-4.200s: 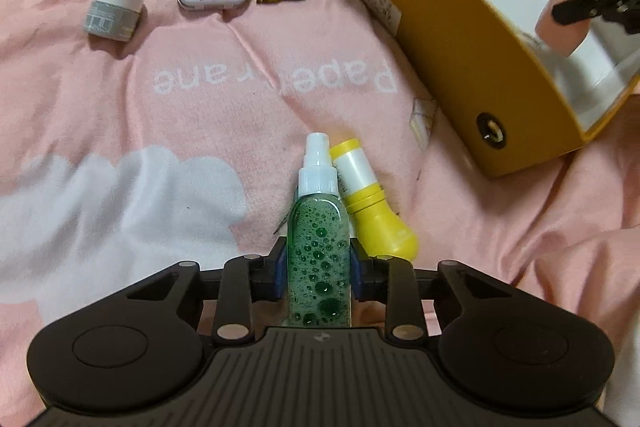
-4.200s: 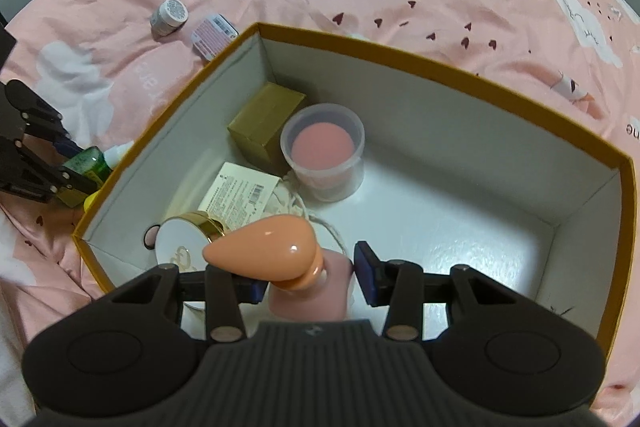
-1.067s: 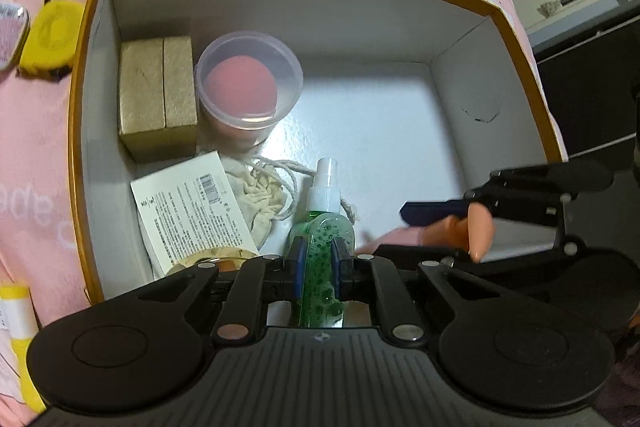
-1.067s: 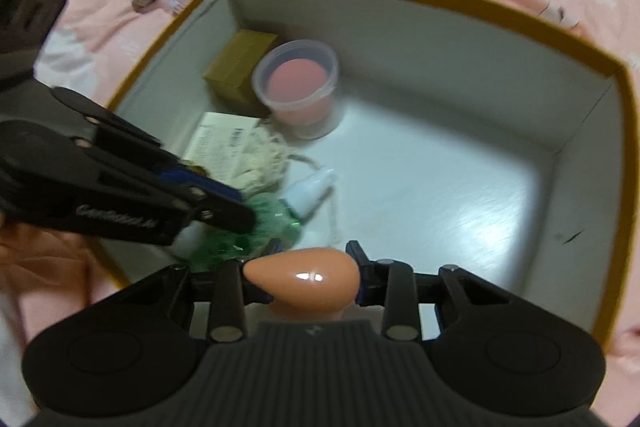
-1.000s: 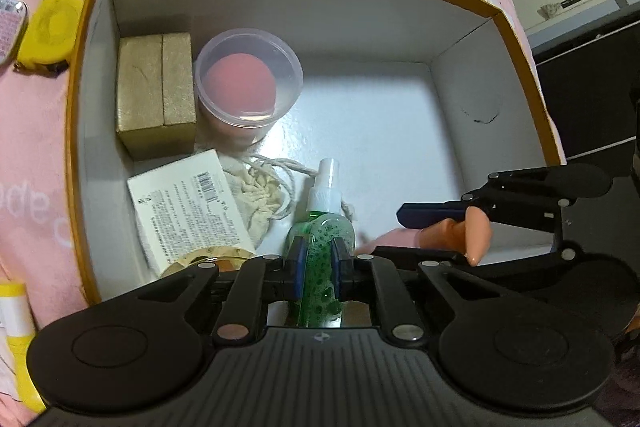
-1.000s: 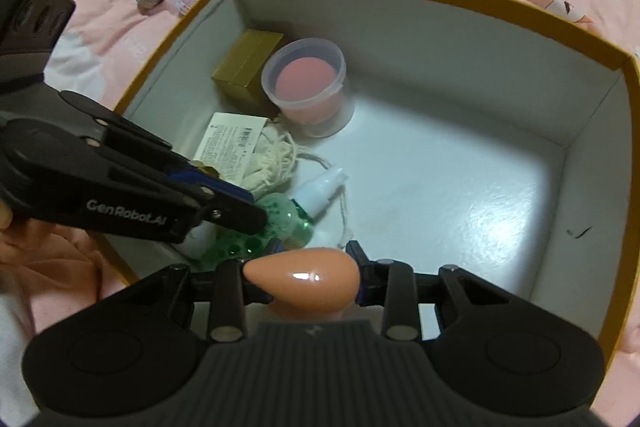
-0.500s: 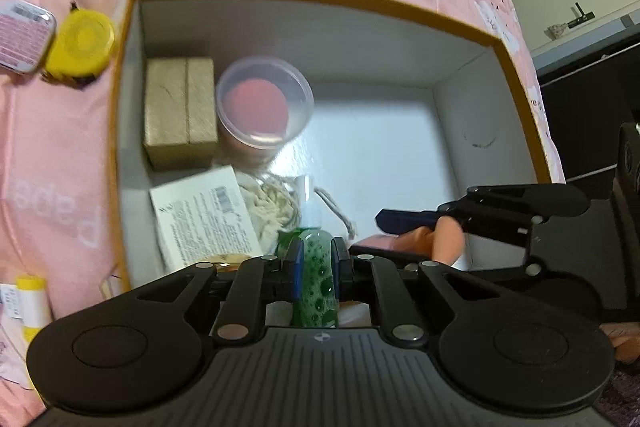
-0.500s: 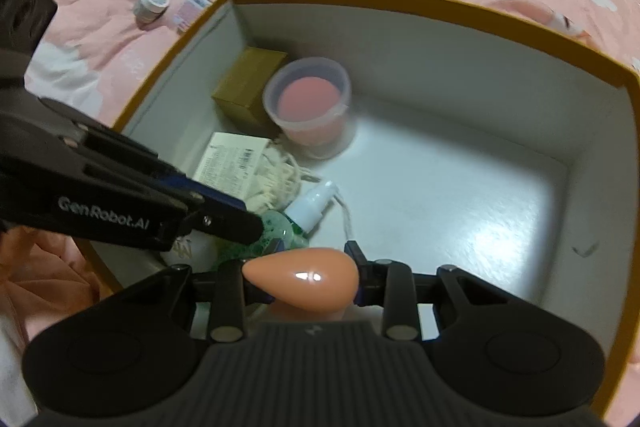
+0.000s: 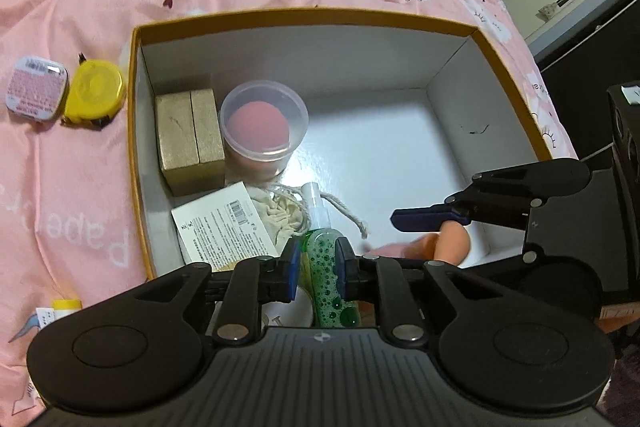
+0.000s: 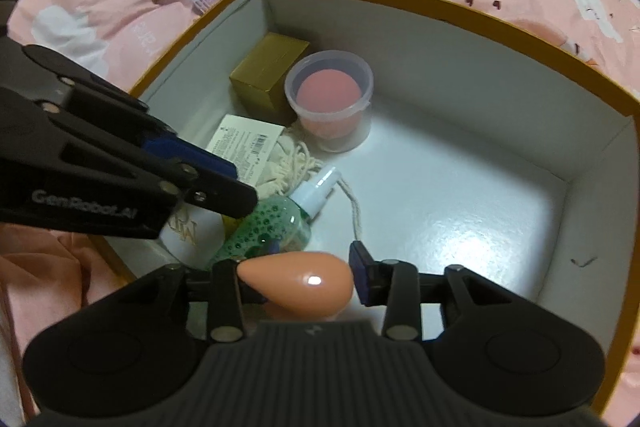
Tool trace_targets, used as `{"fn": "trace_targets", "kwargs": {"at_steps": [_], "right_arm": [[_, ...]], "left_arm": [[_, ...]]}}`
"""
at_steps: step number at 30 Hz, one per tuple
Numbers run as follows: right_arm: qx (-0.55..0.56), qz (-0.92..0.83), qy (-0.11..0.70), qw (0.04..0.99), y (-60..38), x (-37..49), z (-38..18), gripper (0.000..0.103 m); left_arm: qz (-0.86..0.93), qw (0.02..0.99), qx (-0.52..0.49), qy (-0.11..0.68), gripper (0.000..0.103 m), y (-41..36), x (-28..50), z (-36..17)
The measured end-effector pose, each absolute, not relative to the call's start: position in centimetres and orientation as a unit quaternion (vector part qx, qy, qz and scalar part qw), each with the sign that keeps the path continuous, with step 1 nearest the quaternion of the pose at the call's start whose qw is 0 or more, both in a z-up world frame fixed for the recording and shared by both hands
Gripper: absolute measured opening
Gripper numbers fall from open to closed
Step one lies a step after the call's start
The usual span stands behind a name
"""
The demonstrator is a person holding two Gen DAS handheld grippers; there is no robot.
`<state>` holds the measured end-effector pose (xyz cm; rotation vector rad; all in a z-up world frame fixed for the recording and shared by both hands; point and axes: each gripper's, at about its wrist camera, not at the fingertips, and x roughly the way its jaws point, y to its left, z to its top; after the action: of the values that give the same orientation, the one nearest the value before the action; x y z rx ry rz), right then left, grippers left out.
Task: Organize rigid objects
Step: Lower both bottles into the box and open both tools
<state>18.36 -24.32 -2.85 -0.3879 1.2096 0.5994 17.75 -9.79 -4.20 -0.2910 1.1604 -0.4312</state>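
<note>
Backing up and away, the left tongs (image 9: 317, 267) now see the whole box (image 9: 304, 17), where half a second ago it filled more of the view. Their jaws have eased apart. The green spray bottle (image 9: 326, 279) lies loose between them, inside the box, nozzle pointing away from the tongs.

From the right wrist view the bottle looks tilted, its body propped on a round white case (image 10: 196, 231) under the left tongs. It may slide or roll off when the pads clear it. If a pad drags on the plastic as the tongs lift out, the bottle could come up with it or twist onto the cloth pouch (image 9: 280, 215) just beyond the tips, whose loose cord could also catch a finger.

The right tongs (image 10: 298, 279) appear closed on a glossy peach teardrop (image 10: 304, 285). One pad rests against its rounded end and the other is hidden behind it. It hangs low over the bare floor of the box, just beside the left tongs. The grip is on a smooth curve, so the teardrop could squirt out. Once let go, it would likely roll, perhaps into the bottle.

With both tools so close together, a sideways move by either could knock the other. A yellow tape measure (image 9: 94, 91) and a pink tin (image 9: 36, 91) wait outside the box, far to the left of the left tongs.
</note>
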Motion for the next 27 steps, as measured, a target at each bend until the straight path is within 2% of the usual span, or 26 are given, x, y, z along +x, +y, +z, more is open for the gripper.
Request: {"fn": "trace_targets", "kwargs": {"at_steps": [7,11,16,18,19,27], "right_arm": [[-0.202,0.256,0.547,0.771,-24.4,17.9,-1.4,0.055],[-0.223,0.251,0.546,0.767,-24.3,17.5,-0.7,0.057],[-0.239,0.248,0.555,0.757,-23.9,17.2,-0.5,0.064],[-0.238,0.244,0.560,0.755,-24.0,17.5,-0.2,0.084],[-0.231,0.248,0.570,0.749,-24.1,17.7,-0.1,0.089],[-0.240,0.245,0.580,0.739,-23.7,17.4,1.0,0.089]], "left_arm": [[-0.211,0.816,-0.135,0.520,0.021,-9.4,17.1,-3.1],[-0.219,0.819,-0.136,0.513,0.024,-9.3,16.7,-2.7],[-0.221,0.821,-0.141,0.506,0.028,-8.8,16.3,-2.2],[-0.221,0.822,-0.144,0.505,0.030,-8.5,16.2,-2.1],[-0.222,0.822,-0.146,0.503,0.031,-8.3,16.1,-2.0],[-0.234,0.829,-0.146,0.487,0.037,-7.7,15.5,-1.2]]}}
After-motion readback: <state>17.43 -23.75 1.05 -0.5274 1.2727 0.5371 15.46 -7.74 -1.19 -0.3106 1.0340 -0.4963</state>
